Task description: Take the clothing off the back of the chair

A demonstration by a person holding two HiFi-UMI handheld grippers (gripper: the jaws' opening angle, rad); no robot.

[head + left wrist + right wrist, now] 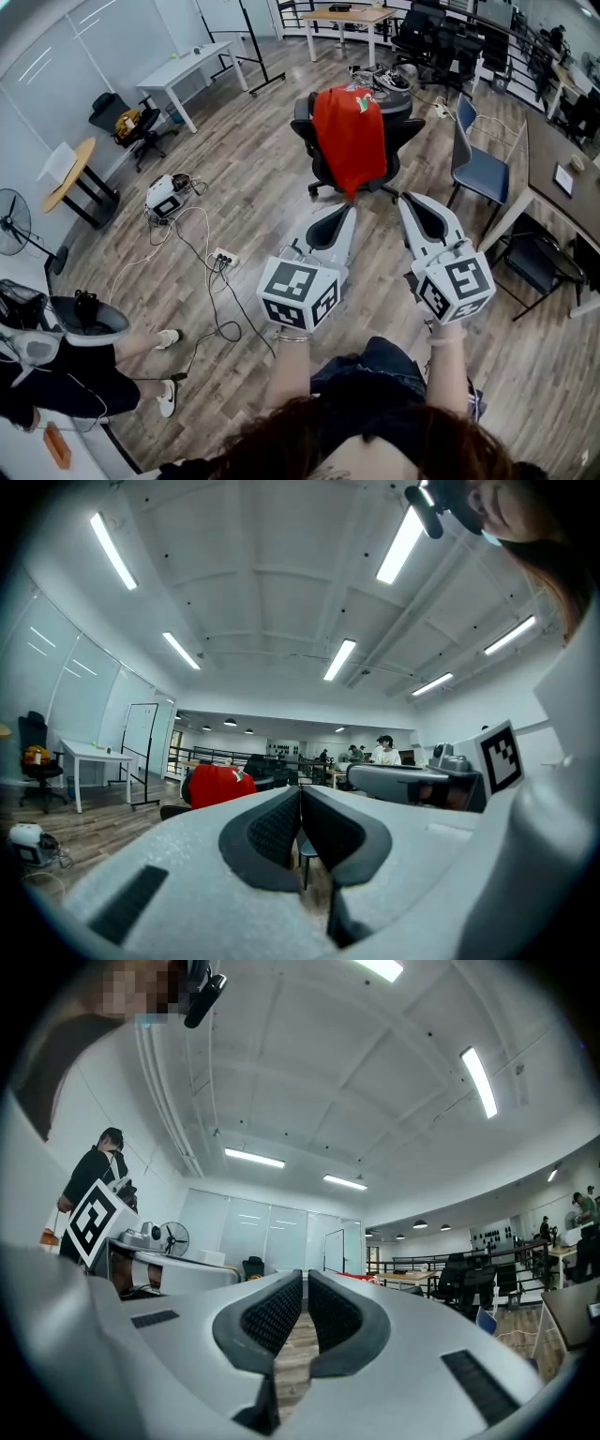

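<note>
One black swivel office chair [305, 131] stands at the upper centre of the head view, with one red cloth garment [350, 136] draped over its back. Below and well apart are two white claws, the left gripper [348, 212] and the right gripper [405, 199], each with its jaws pressed together and empty. Only the left gripper view shows the garment clearly, at middle left.

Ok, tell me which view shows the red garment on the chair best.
The head view: the red garment hangs whole over the black chair back, seen unobstructed. The left gripper view catches it small and distant, at left; the right gripper view shows only a thin red sliver.
</note>
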